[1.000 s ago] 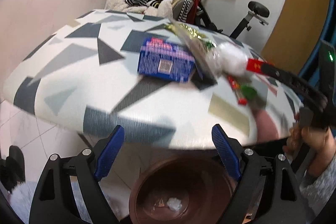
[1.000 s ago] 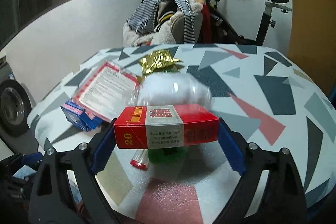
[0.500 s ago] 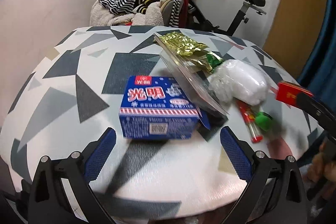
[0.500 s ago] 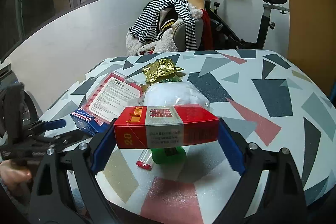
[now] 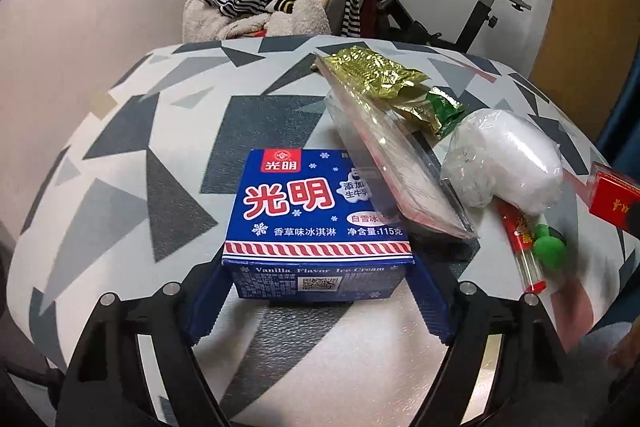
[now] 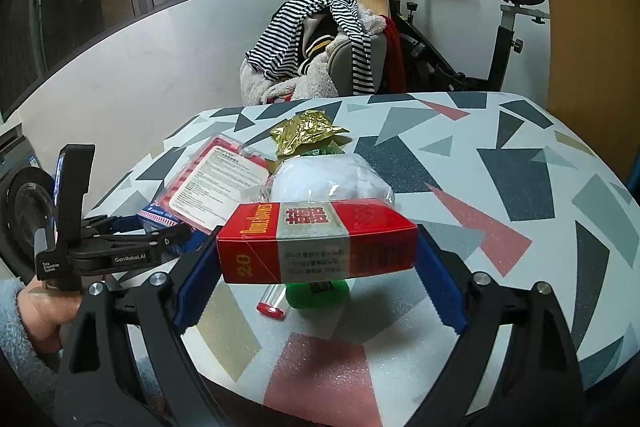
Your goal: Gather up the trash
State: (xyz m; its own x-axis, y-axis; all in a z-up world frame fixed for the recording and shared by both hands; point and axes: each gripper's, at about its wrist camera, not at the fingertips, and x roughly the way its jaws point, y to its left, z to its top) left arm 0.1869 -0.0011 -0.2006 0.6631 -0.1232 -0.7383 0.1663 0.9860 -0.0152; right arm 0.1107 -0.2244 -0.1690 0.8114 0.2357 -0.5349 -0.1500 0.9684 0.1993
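A blue ice cream box lies on the patterned table. My left gripper is open, its blue pads on either side of the box's near end. A clear plastic packet leans on the box. A gold wrapper, a white plastic bag and a green-capped tube lie to the right. My right gripper is shut on a red cigarette pack, held above the table. The pack's end shows in the left wrist view.
A chair heaped with striped clothes stands behind the table, with an exercise bike beside it. The left gripper's body and the hand holding it show at the left of the right wrist view.
My left gripper has risen from below the table edge, over a brown bin, and moved forward until its pads flank the blue box. My right gripper holds the red pack almost still.
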